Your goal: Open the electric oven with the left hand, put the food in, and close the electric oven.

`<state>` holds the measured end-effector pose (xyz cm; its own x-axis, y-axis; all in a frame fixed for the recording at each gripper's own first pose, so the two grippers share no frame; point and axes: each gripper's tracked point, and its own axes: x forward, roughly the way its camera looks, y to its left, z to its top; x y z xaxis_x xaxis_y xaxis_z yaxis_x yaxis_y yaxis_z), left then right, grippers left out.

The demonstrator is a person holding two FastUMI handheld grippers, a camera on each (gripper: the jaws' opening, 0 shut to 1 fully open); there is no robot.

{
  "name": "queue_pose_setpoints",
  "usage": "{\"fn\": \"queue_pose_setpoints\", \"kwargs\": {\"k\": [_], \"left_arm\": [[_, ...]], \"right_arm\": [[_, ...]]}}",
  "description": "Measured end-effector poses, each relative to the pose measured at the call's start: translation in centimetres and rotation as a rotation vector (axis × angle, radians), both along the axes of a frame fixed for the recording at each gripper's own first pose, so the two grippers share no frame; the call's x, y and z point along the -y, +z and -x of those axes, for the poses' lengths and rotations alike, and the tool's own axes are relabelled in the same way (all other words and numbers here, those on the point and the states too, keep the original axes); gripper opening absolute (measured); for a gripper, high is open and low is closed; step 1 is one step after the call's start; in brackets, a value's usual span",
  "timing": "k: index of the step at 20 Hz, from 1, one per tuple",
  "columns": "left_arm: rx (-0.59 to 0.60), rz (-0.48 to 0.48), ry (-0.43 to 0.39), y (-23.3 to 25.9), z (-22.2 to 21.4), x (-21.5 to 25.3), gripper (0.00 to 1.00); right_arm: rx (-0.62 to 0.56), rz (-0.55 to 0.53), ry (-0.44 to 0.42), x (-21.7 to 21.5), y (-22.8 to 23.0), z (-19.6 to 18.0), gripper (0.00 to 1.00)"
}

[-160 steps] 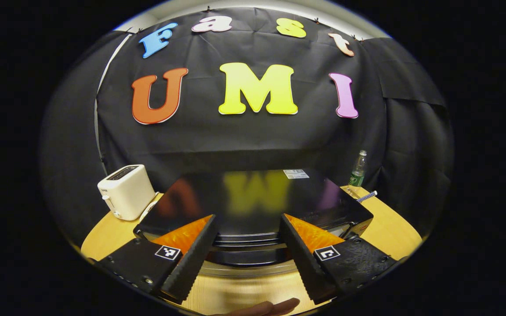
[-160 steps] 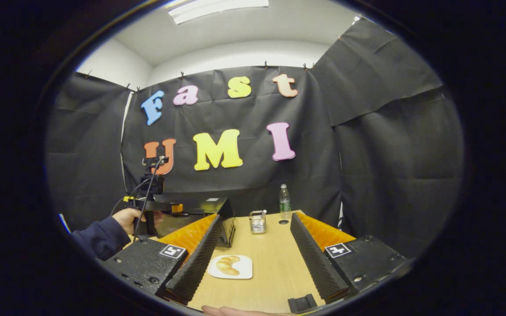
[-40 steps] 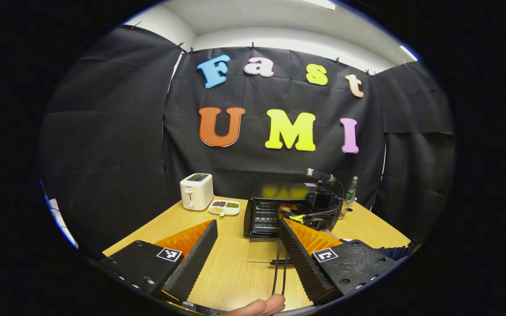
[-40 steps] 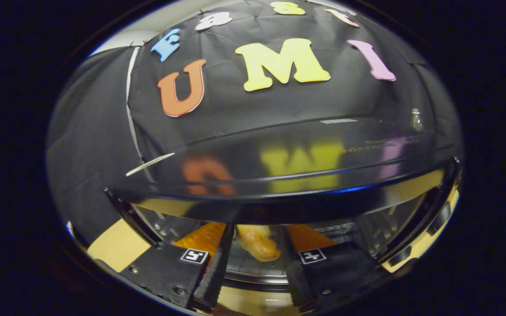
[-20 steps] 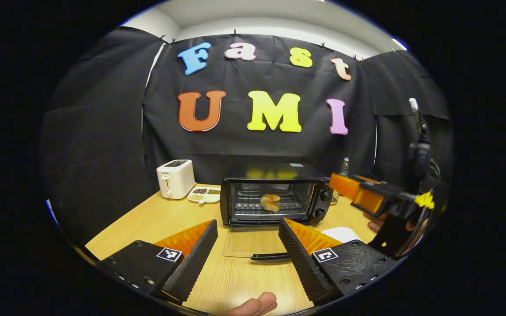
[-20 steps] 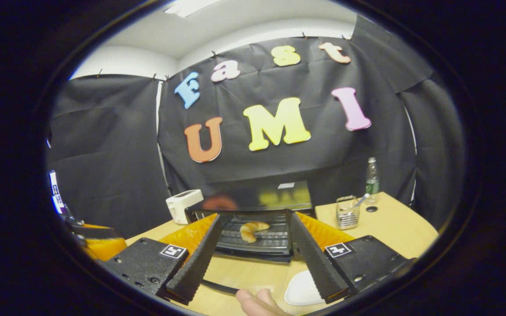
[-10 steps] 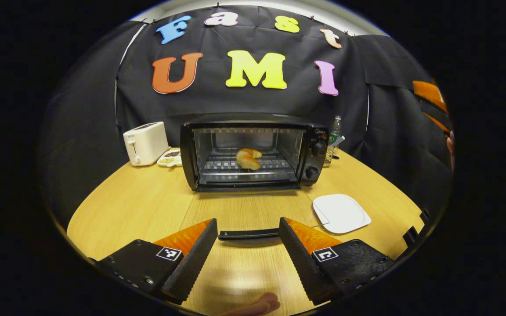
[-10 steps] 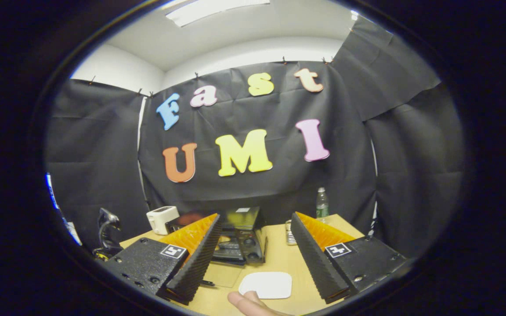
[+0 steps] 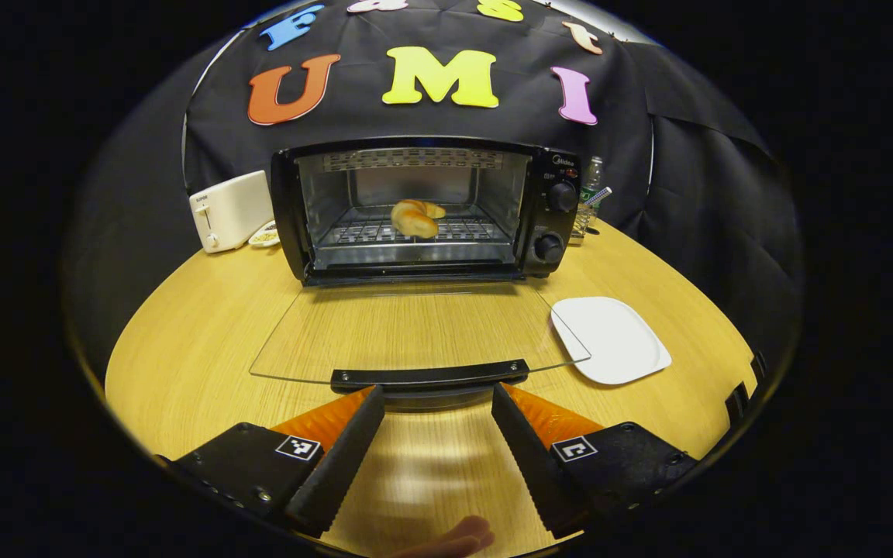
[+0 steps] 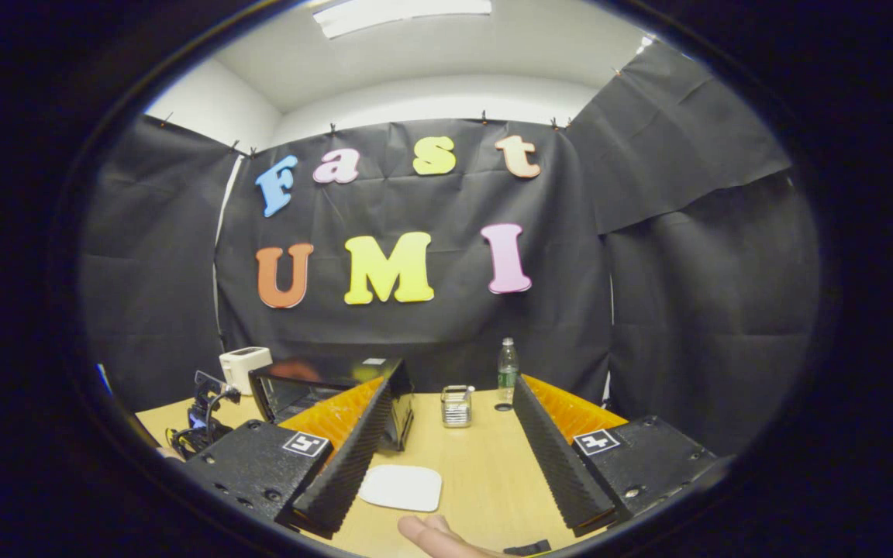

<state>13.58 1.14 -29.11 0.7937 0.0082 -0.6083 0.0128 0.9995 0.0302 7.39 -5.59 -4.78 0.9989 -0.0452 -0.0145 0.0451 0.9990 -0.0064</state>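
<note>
While the croissant (image 9: 414, 218) already lies on the wire rack inside the electric oven (image 9: 423, 208), straight ahead of my left gripper (image 9: 435, 434), the glass door (image 9: 415, 333) is dropped flat toward me. Its dark handle bar (image 9: 429, 375) is just in front of my left fingertips, lying across the gap between them. My left fingers are spread wide and hold nothing. My right gripper (image 10: 446, 457) is also spread and empty; it hangs above the table (image 10: 485, 473), with the empty white plate (image 10: 401, 487) just in front of its left finger and the oven farther ahead on the left.

I think only the closing is left. The door is glass on a hinge, so it is stiff, probably rather heavy, and fragile if it slams. The glass looks slippery, so I would take the handle bar at its middle, or push from under it, and lift it slowly upward until it shuts.
</note>
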Motion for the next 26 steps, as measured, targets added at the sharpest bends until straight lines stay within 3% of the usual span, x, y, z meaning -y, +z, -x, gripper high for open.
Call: {"fn": "queue_pose_setpoints", "kwargs": {"k": [5,11,24,26], "left_arm": [[-0.048,-0.016,0.020,-0.6,0.0,-0.1,0.93],[-0.055,0.000,0.067,-0.1,-0.4,0.0,0.92],[0.060,-0.033,0.081,3.8,-1.3,0.1,0.93],[0.089,-0.073,0.089,4.9,-1.7,-0.7,0.93]], "right_arm": [[-0.011,-0.020,0.071,-1.4,-0.4,0.2,0.96],[-0.034,-0.046,0.091,-1.7,-1.4,-0.5,0.96],[-0.034,-0.055,0.085,-1.3,-1.6,-0.7,0.96],[-0.037,-0.061,0.087,-1.4,-1.7,-0.6,0.96]]}}
